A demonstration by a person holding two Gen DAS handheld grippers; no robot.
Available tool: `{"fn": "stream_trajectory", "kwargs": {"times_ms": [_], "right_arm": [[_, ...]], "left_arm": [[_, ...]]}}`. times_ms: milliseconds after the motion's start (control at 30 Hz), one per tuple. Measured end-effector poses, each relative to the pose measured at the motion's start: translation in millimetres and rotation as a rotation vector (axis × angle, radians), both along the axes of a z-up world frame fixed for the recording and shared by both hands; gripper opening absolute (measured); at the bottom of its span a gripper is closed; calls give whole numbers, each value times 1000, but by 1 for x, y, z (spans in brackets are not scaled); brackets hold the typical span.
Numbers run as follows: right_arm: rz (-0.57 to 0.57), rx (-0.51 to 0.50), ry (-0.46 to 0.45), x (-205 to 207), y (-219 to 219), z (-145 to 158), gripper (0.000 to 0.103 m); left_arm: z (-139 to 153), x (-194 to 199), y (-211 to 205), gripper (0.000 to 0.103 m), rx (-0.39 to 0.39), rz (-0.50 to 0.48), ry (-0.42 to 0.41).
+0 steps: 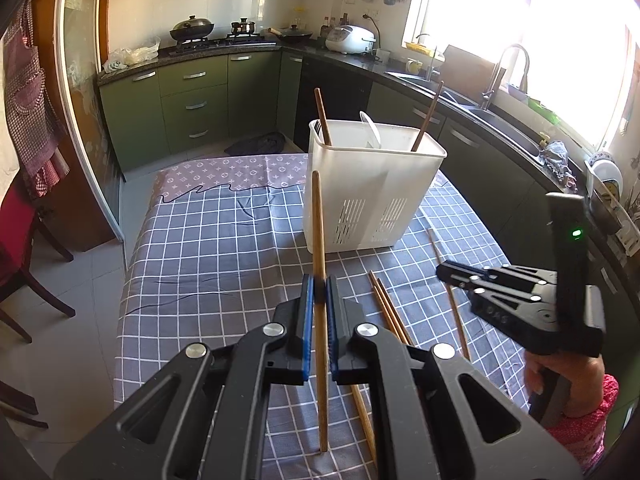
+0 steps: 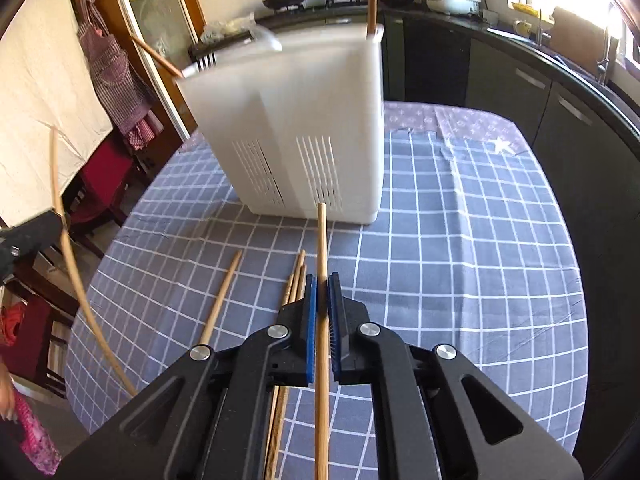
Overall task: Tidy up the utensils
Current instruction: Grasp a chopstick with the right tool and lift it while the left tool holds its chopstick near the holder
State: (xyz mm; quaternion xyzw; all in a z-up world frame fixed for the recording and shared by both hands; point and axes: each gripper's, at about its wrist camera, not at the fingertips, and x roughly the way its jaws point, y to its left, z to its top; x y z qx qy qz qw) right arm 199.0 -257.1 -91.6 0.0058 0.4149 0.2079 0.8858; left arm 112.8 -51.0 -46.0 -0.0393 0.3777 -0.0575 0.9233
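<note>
Between each gripper's jaws, 1 chopstick (image 1: 319, 240)

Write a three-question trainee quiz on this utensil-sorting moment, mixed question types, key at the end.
1. True or false: each gripper is shut on a chopstick.
2. Which holds a white spoon? A) the white utensil holder B) the checked tablecloth C) the sink
3. Fill in: loose chopsticks lie on the ____.

Key
1. True: the left gripper clamps the left-held chopstick, and the right gripper clamps the right-held chopstick.
2. A
3. tablecloth
</note>
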Motion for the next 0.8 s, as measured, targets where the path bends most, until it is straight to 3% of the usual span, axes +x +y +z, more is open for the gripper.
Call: {"fn": "stream_trajectory", "kwargs": {"times_ms": [167,333,600,800], "right_arm": [[-9,55,-136,-36,-22,47,6],[-14,92,-240,-72,-39,74,6],[-15,87,-276,-103,-44,84,6],[-16,89,-280,-102,-43,89,6]], "left_arm": [[2,-3,1,6,5,2,-10],[5,-8,1,6,2,1,-24],[8,-15,-1,6,21,0,-47],[11,-11,-1,6,15,-2,-51]]}}
